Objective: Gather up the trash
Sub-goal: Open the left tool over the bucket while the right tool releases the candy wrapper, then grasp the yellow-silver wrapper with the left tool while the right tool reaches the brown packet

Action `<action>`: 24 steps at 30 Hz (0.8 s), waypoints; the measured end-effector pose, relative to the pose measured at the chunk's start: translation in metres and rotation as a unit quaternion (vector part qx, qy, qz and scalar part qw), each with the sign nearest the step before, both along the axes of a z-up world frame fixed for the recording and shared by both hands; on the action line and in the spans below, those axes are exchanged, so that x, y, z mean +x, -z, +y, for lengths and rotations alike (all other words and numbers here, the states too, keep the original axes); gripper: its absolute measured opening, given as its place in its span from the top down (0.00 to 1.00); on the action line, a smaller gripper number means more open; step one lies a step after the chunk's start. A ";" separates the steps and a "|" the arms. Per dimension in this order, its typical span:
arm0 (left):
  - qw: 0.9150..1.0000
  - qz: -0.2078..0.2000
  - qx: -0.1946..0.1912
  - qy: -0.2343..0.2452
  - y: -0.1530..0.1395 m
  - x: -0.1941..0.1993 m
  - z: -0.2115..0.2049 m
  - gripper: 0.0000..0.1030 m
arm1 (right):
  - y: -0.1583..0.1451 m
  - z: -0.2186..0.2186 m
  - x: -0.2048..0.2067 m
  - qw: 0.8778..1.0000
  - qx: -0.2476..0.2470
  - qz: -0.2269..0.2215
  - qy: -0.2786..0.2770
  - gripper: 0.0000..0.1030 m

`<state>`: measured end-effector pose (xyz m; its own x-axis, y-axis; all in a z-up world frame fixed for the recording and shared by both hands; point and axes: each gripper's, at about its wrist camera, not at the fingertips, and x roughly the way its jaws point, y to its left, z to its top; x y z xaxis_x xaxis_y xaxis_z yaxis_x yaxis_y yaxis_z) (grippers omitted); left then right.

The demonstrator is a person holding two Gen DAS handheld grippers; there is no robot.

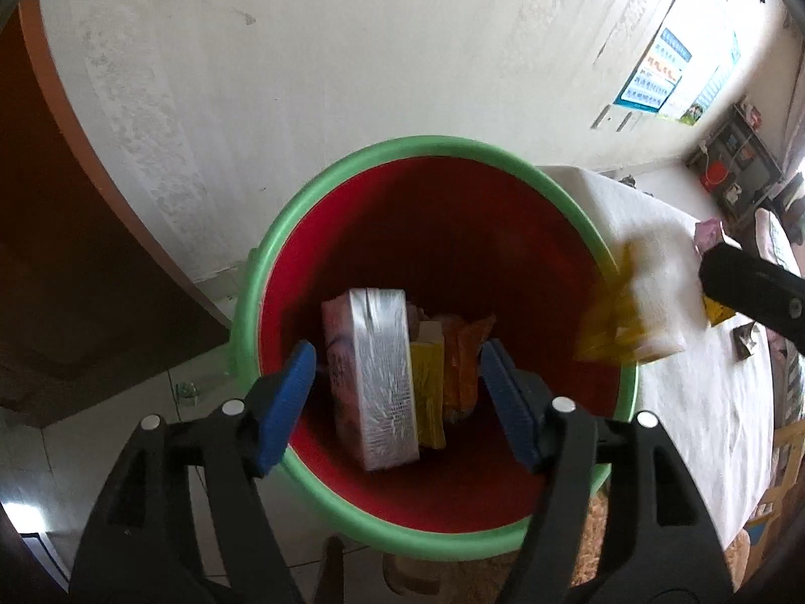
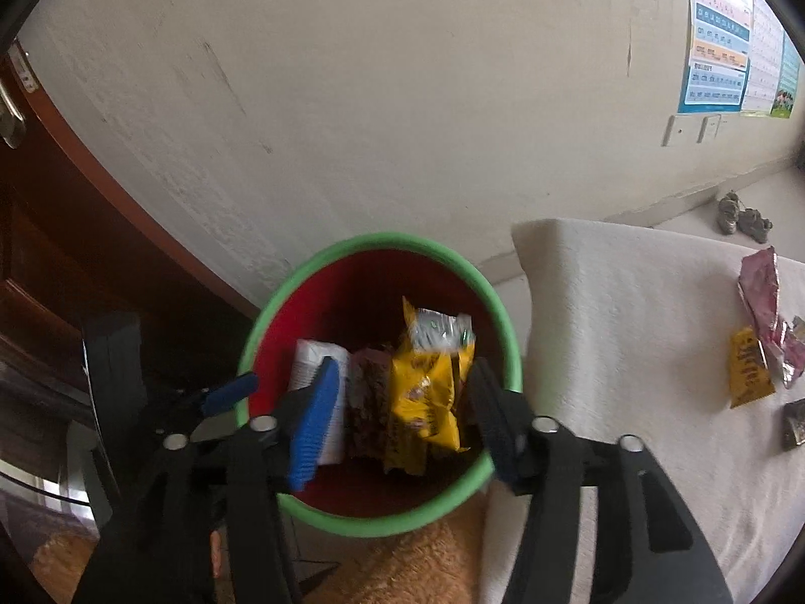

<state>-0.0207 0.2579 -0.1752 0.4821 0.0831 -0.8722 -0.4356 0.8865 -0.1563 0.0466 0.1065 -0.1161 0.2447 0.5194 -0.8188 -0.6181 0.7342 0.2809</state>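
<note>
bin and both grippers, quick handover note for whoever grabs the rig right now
Left gripper: open above the red bin, nothing held.
Right gripper: open over the bin; yellow packet is blurred between its jaws, apparently dropping in.
In the bin: silver box and other wrappers.
Left on the white cloth: pink wrapper, yellow wrapper, dark wrapper.

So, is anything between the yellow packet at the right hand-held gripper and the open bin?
Nothing visible. The yellow packet is over the mouth of the bin; no lid covers it, and only other trash, such as a white box, lies inside.
</note>
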 end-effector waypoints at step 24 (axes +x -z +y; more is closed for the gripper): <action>0.986 -0.008 -0.007 0.169 -0.020 0.080 -0.138 0.29 | 0.086 -0.348 0.130 0.857 -0.063 0.101 0.501 0.26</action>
<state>0.0597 0.1200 -0.1553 0.4938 -0.0964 -0.8642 -0.1127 0.9784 -0.1736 0.1764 -0.2417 -0.2019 0.3636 0.0359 -0.9309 0.3919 0.9007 0.1878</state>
